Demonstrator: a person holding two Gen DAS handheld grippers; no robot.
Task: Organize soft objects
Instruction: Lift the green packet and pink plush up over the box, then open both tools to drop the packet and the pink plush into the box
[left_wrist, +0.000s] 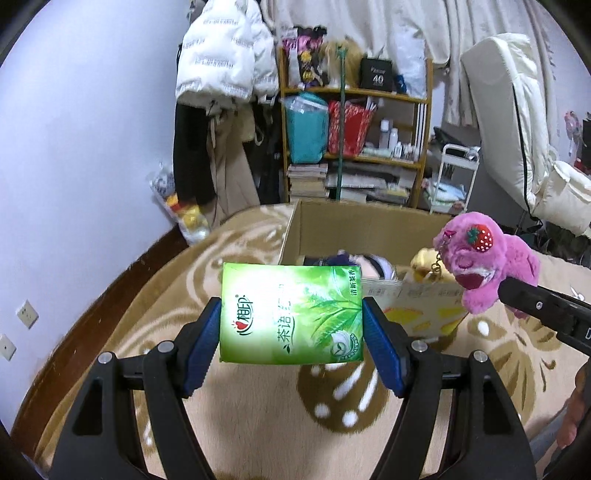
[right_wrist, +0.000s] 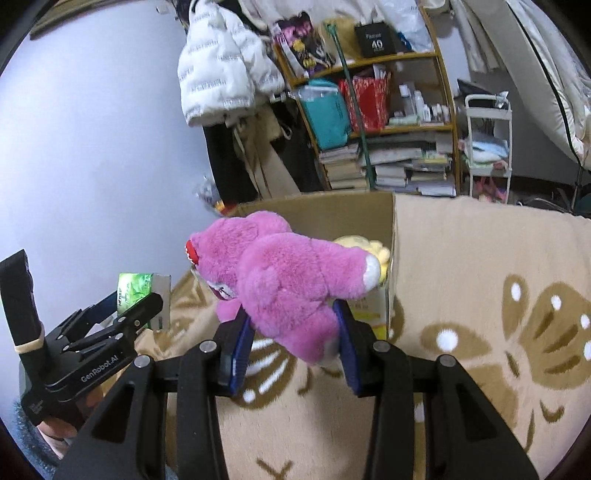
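Two hand-held grippers were loaded: the left hand-held gripper (left_wrist: 291, 325) was clamped on a green tissue pack (left_wrist: 290, 314), the right hand-held gripper (right_wrist: 291, 332) on a pink plush toy (right_wrist: 280, 284). Both were held above the patterned blanket (right_wrist: 480, 295), just before the open cardboard box (left_wrist: 354, 229).

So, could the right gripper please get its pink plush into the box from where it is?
Probably yes: the right gripper holds the pink plush near the open box, with nothing visible between them.
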